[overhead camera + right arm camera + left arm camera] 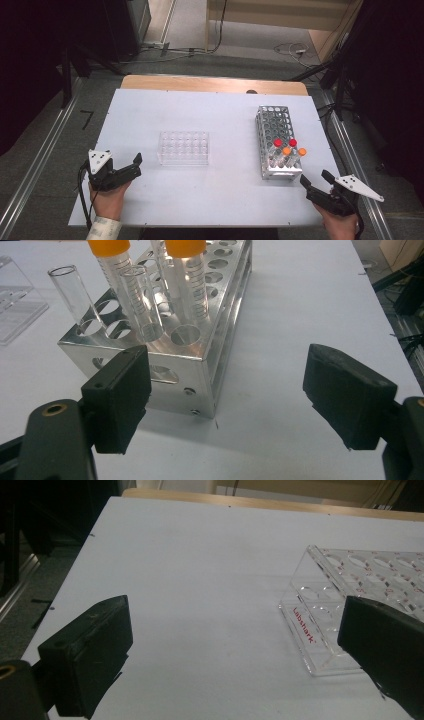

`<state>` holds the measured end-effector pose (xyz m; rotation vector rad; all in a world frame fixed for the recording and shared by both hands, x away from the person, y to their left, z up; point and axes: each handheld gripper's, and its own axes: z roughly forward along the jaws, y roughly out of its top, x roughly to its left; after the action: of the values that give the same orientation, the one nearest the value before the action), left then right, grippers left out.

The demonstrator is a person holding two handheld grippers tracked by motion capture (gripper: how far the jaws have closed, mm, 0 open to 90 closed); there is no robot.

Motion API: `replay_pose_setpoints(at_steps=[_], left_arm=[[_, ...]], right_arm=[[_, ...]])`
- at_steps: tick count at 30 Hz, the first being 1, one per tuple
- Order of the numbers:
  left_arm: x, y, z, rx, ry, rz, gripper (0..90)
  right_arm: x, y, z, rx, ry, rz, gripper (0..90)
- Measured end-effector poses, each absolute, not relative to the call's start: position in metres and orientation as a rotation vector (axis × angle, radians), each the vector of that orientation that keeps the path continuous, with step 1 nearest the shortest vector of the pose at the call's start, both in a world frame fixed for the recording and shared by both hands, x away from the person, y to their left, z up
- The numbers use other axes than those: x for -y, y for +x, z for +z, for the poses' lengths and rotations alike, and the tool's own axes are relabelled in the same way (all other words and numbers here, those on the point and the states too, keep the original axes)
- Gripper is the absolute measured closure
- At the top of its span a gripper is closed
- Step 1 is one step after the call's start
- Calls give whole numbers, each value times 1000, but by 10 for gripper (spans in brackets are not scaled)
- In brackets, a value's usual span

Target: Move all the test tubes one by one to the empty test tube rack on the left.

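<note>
White bench (pixel 200 200), rectangular, a wooden strip along its far edge; grey floor (pixel 45 165) and metal rails on both sides, cables on the floor beyond. Left hand-held gripper (pixel 134 166) at the near-left corner, jaws spread and empty, with bare surface between it and the clear plastic rack (pixel 183 148); in the left gripper view that rack (pixel 350 605) lies just past the right jaw, red lettering on its near side. Right hand-held gripper (pixel 314 184) at the near-right corner, jaws spread and empty, close to the near end of the metal tube rack (pixel 276 141), which stands near the right edge. Capped tubes (pixel 287 152), red and orange, are grouped at the rack's near end; the right gripper view adds an uncapped tube (pixel 75 297) tilted there. Broad open surface lies between the racks and along the near edge.
</note>
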<state>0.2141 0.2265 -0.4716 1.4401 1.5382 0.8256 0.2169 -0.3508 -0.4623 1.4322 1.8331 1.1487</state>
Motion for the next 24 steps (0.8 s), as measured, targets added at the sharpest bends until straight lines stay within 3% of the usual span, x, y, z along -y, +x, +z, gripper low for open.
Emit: replay_pose_setpoints(at_steps=[24], left_arm=[[-225, 212, -471, -1541, 1438, 841, 17]], right_arm=[[339, 211, -457, -1863, 1377, 1184, 220]])
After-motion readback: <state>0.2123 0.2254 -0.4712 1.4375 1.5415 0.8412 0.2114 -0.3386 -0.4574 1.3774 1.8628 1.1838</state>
